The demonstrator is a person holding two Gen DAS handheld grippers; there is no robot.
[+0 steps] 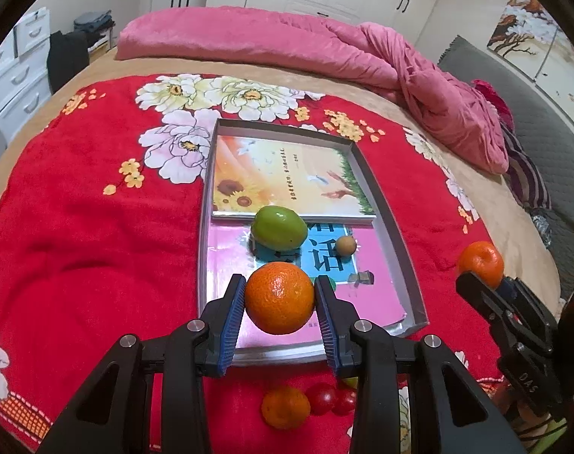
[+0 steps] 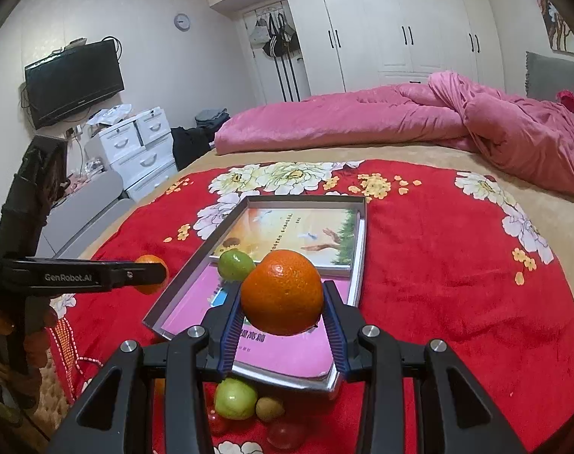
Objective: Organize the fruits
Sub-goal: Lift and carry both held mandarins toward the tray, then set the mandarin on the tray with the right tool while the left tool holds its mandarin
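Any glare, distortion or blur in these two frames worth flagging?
Left wrist view: sharp, strong fisheye bending of the tray, small highlight on the orange in the left tongs. Right wrist view: glare on the wardrobe doors, corners vignetted.

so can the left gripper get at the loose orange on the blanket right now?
Probably not: the left gripper is already shut on an orange, and the loose orange lies below its fingers.

Even indoor light, soft shadows, glossy highlights on fruit, strong fisheye bending, dark vignetted corners, sharp centre.
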